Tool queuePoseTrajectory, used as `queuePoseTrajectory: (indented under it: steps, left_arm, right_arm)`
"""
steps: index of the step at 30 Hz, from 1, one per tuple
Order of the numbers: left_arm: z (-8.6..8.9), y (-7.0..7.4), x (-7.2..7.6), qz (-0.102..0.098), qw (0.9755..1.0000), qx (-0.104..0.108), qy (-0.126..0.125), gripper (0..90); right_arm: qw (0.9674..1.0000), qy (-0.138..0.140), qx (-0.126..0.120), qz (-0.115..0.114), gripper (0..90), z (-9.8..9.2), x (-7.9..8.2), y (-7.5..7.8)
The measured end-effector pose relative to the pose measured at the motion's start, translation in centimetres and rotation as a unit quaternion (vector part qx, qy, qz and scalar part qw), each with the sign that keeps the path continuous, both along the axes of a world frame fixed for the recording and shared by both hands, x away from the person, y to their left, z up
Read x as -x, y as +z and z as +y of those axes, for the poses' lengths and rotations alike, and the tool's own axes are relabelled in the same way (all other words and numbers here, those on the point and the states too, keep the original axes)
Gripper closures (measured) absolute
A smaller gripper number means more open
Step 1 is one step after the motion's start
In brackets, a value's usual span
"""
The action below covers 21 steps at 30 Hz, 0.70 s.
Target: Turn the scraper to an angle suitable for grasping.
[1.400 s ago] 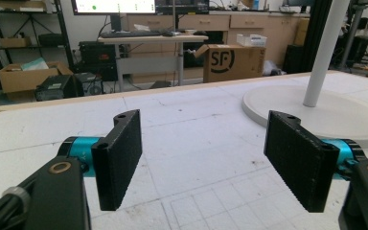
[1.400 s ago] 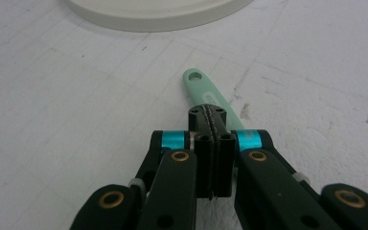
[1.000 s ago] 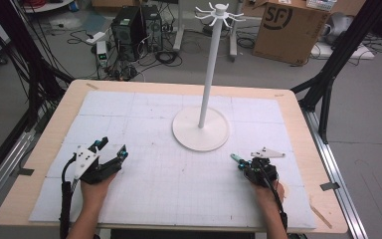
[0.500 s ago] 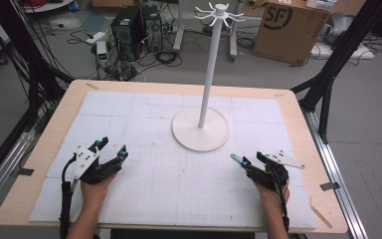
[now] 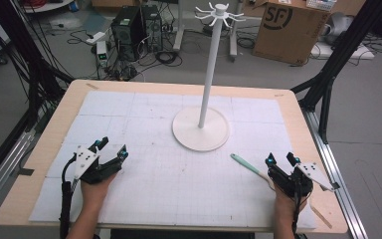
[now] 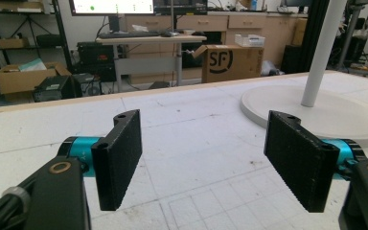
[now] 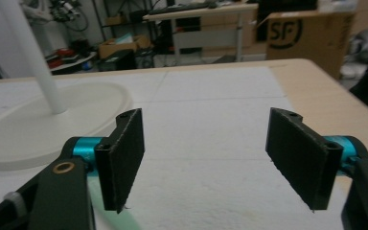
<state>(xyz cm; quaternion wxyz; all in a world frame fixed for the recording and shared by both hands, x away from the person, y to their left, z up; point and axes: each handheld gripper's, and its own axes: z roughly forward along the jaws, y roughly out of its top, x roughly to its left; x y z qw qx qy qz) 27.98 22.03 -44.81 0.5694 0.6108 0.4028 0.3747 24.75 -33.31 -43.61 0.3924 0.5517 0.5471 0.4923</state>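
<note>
1. Right gripper (image 5: 282, 160) low over the mat (image 5: 179, 179), near the table's right front corner, jaws apart, nothing between the pads.
2. Those jaws just been opening; gap bare in the right gripper view (image 7: 203, 158), white mat showing straight through.
3. Spoon (image 5: 246, 166) flat on the mat just left of the right gripper: mint-green handle end pointing away toward the stand, pale end close by the left jaw's side.
4. Spoon free of the pads, lying outside the gap; whether the pale end touches the gripper body, cannot tell.
5. Faint green smear at the bottom edge of the right gripper view, under the left jaw; too blurred to call.
6. Left gripper (image 5: 112, 147) low over the mat on the far side from the right one, well apart from it, jaws wide too.
7. Left gripper view (image 6: 203, 158): two black pads spread, empty between them, gridded mat below.
8. Stand (image 5: 201, 128) ahead of both grippers, between them and toward the table's far edge: round white base on the mat, thin white pole upright, hooked crown on top.
9. Stand base ahead and right of the left gripper, ahead and left of the right gripper.
10. Hand (image 5: 92, 191) behind the left gripper, forearm coming in from the near edge; same on the right.
11. Cardboard box (image 5: 291, 27) on the floor beyond the table, well past the stand.
</note>
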Motion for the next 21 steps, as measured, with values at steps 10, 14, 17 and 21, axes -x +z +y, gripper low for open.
queuePoseTrajectory:
  steps: [10,14,17,21]
  left_arm:
    - [0.0,0.0,0.0,-0.001,1.0000,0.000,0.002,28.7]
    - [0.0,0.0,0.0,-0.002,1.0000,0.001,0.002,28.5]
    - [0.0,0.0,0.0,-0.003,1.0000,0.000,0.002,28.4]
    - [0.0,0.0,0.1,-0.004,1.0000,0.001,0.000,27.7]
  right_arm:
    - [0.9981,0.003,0.047,-0.041,20.7,1.6,0.2,-0.5]
    - [0.9964,0.026,0.058,-0.057,17.4,2.4,0.1,-0.6]
    - [0.9954,0.040,0.076,-0.043,17.2,2.8,-0.2,-0.9]
    - [0.9960,0.038,0.064,-0.049,17.0,2.6,-0.2,-1.0]
